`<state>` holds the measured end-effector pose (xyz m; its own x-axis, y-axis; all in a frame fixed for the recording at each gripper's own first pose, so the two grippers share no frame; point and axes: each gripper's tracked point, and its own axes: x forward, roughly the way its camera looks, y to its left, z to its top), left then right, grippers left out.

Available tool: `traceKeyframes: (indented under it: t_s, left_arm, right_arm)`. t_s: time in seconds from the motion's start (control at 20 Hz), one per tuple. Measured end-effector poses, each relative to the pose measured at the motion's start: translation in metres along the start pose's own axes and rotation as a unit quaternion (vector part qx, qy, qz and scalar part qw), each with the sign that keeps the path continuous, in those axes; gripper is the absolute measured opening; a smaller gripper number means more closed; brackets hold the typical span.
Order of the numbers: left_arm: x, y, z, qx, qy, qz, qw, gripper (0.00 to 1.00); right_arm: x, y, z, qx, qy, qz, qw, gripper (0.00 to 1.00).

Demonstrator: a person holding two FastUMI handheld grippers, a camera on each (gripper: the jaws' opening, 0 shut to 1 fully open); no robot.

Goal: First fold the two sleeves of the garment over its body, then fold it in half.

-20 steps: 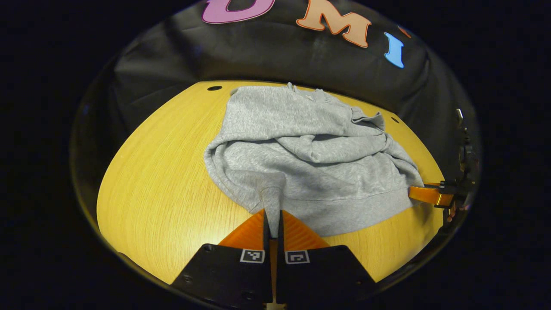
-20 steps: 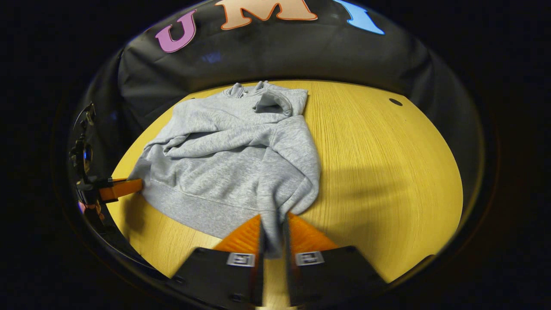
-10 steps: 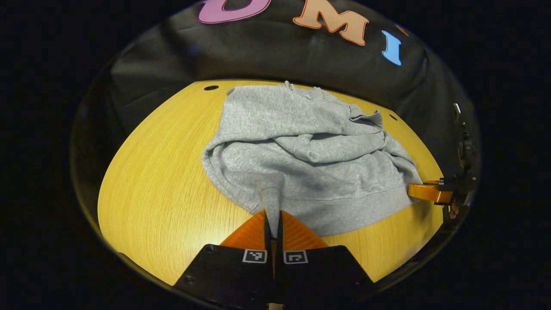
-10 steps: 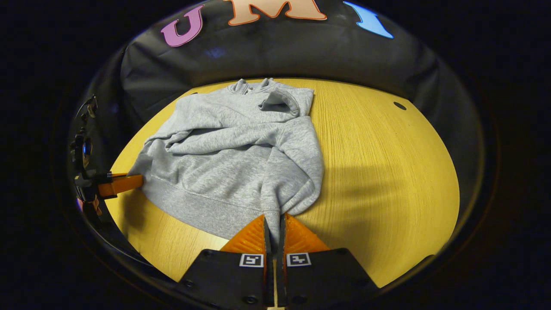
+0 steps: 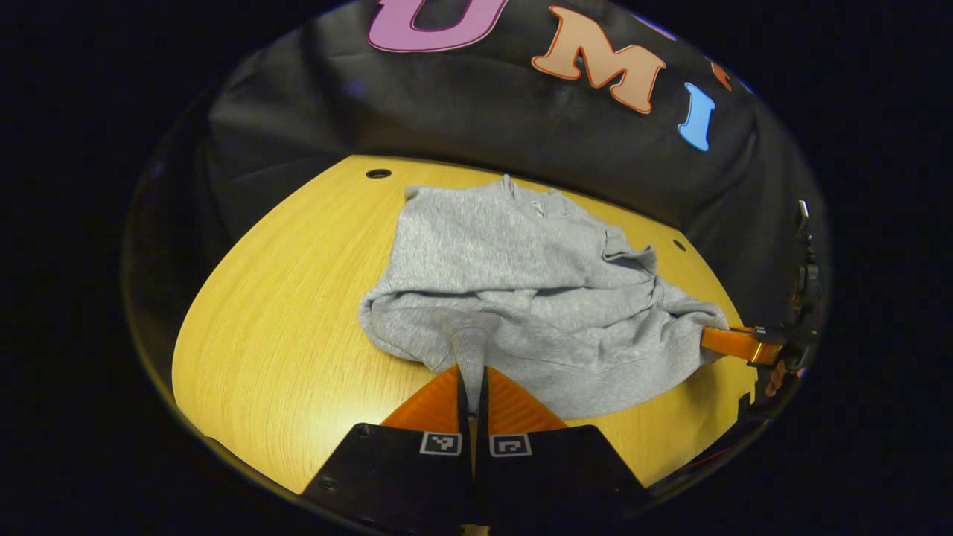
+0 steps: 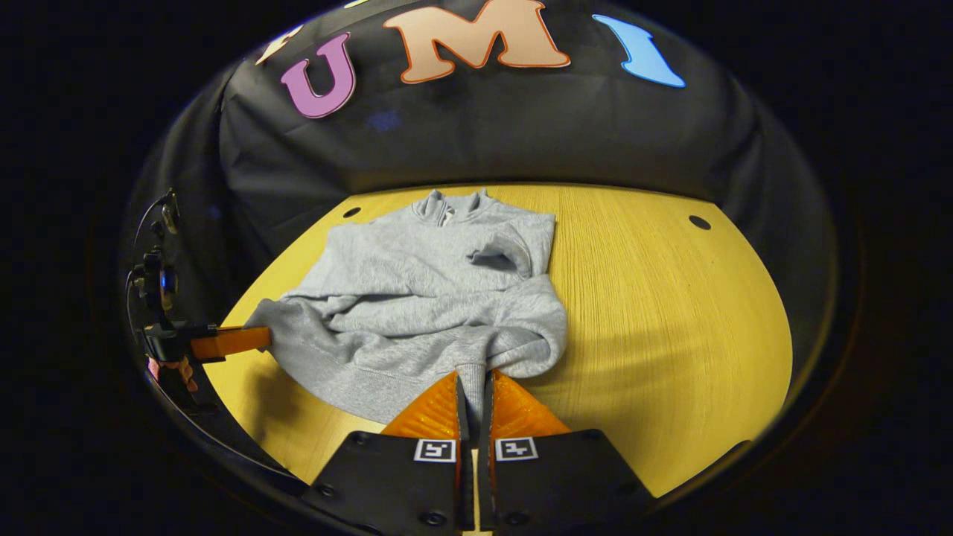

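- Left gripper view: the left gripper (image 5: 471, 380) has its fingers closed tight on the near hem corner of the grey sweatshirt (image 5: 521, 290). The sweatshirt lies on the yellow wooden table (image 5: 283, 313), collar toward the far wall, sleeves bunched across the body. The right gripper (image 5: 733, 342) meets the hem's other corner at the right edge.
- Right gripper view: the right gripper (image 6: 474, 391) has its fingers clamped on a pinch of the sweatshirt (image 6: 424, 298) hem. The near part rises in rumpled folds above the table (image 6: 670, 313). The left gripper (image 6: 231, 341) touches the hem's left corner.
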<state>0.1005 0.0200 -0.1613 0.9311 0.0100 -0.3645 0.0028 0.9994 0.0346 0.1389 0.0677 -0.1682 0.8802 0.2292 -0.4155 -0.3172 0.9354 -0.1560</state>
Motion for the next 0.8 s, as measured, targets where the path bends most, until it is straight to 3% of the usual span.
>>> traceKeyframes:
  t_s: [0.45,0.8]
  left_arm:
    - [0.032,-0.009,0.074,-0.012,-0.051,-0.003,0.999,0.00]
    - [0.092,-0.006,0.117,-0.028,-0.062,0.008,0.998,0.00]
  right_arm:
    - [0.044,-0.013,0.064,0.024,-0.041,-0.011,0.999,0.05]
    - [0.099,-0.027,0.089,0.043,-0.037,-0.009,0.998,0.05]
